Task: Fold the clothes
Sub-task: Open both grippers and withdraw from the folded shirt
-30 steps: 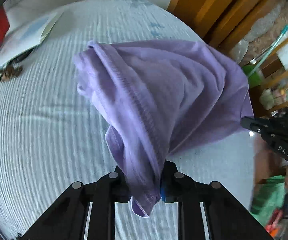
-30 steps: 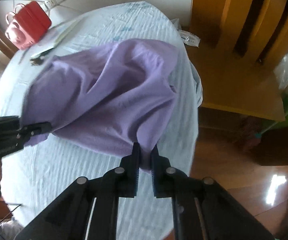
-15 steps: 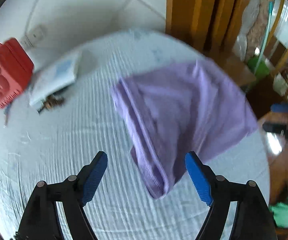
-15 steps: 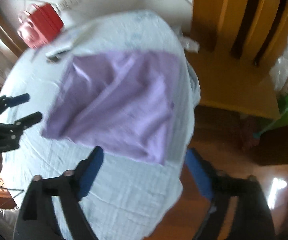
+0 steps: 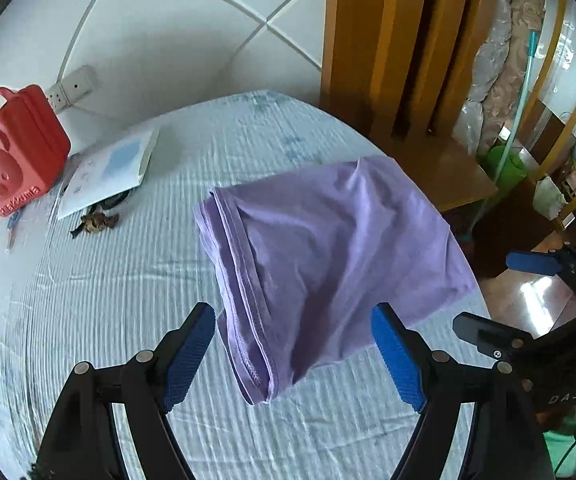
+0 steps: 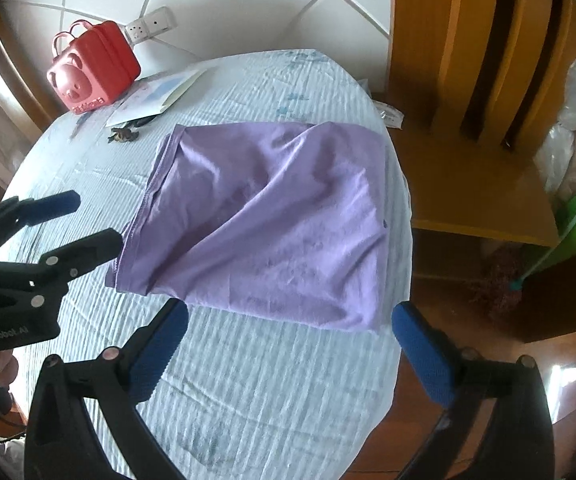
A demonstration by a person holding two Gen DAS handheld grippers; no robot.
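Observation:
A folded purple garment [image 5: 328, 256] lies flat on the round table with a light blue striped cloth [image 5: 88, 288]; it also shows in the right wrist view [image 6: 264, 220]. My left gripper [image 5: 294, 356] is open and empty, raised above the garment's near hemmed corner. My right gripper [image 6: 288, 348] is open and empty, raised above the garment's near edge by the table's right rim. The left gripper appears at the left of the right wrist view [image 6: 76, 220], and the right gripper appears at the right of the left wrist view [image 5: 500, 296].
A red bear-shaped case [image 5: 12, 152] stands at the table's far left by the wall. A white booklet [image 5: 108, 168] and a small brown object [image 5: 96, 222] lie next to it. A wooden chair [image 6: 468, 120] stands at the table's right side.
Both grippers were shut on the garment's corners a second ago. Both have opened, let the garment drop flat onto the table, and pulled back and up.

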